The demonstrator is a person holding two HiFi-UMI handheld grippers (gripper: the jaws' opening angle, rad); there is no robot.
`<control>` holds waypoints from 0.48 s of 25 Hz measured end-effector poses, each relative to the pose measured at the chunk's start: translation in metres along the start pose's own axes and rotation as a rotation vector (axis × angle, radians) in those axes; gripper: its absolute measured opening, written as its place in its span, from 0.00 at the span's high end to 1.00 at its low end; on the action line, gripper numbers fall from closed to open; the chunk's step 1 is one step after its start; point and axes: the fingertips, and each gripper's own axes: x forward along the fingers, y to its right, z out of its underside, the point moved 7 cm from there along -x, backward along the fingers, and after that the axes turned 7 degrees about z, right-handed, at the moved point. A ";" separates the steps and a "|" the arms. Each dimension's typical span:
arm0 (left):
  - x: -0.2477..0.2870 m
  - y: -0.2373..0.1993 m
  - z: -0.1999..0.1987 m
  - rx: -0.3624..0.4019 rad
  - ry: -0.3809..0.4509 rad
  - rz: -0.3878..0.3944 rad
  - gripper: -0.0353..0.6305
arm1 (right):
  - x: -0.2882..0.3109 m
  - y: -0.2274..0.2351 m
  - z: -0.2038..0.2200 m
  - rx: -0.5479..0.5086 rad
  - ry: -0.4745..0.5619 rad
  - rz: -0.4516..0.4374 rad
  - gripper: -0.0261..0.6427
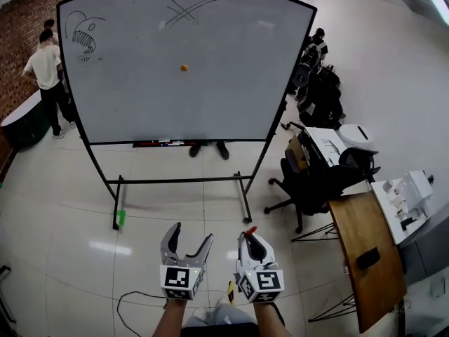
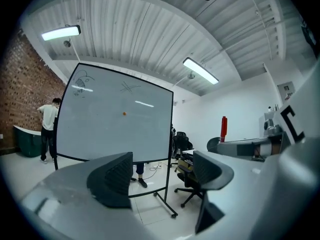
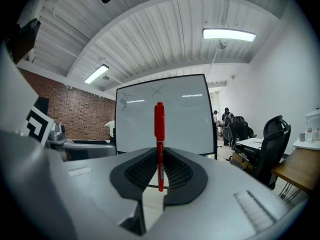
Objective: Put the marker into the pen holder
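Floor (image 1: 63,209): pale glossy tiles, fills most of head view; black cable (image 1: 130,302) loops on it near L gripper.
Whiteboard (image 1: 182,62): on a wheeled stand, straight ahead; scribbles top left, a cross top ctr, orange dot (image 1: 184,67) near the middle. Shoes (image 1: 209,149) of someone show under its lower edge.
Tabletop (image 1: 365,241): wood, far right, w/ a small black item (image 1: 367,258) lying on it.
Chair (image 1: 309,184): black office chair, betw. whiteboard stand and tabletop.
Person (image 1: 46,72): white shirt, dark trousers, stands left of whiteboard by the brick wall.
L gripper (image 1: 191,234): low, ctr-left in head view, pointed toward whiteboard; fingers (image 2: 117,176) wide apart, nothing betw. them, only floor and stand seen beyond.
R gripper (image 1: 250,239): just beside L gripper, on its right; fingers (image 3: 181,176) closed tight on marker.
Marker (image 3: 159,144): red, upright, pinched by its lower part betw. R gripper's fingers, upper part sticking well up past them, bottom end poking just below the pads. Held in the air over the floor, well short of whiteboard.
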 end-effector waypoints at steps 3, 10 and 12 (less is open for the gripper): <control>0.036 0.001 0.001 -0.003 -0.012 0.029 0.37 | 0.013 0.026 -0.005 -0.001 0.014 0.036 0.90; 0.147 0.034 -0.011 0.041 -0.007 0.144 0.38 | 0.050 0.116 -0.009 0.029 0.046 0.135 0.90; 0.181 0.056 -0.019 0.061 0.003 0.199 0.38 | 0.058 0.147 -0.017 0.033 0.066 0.167 0.90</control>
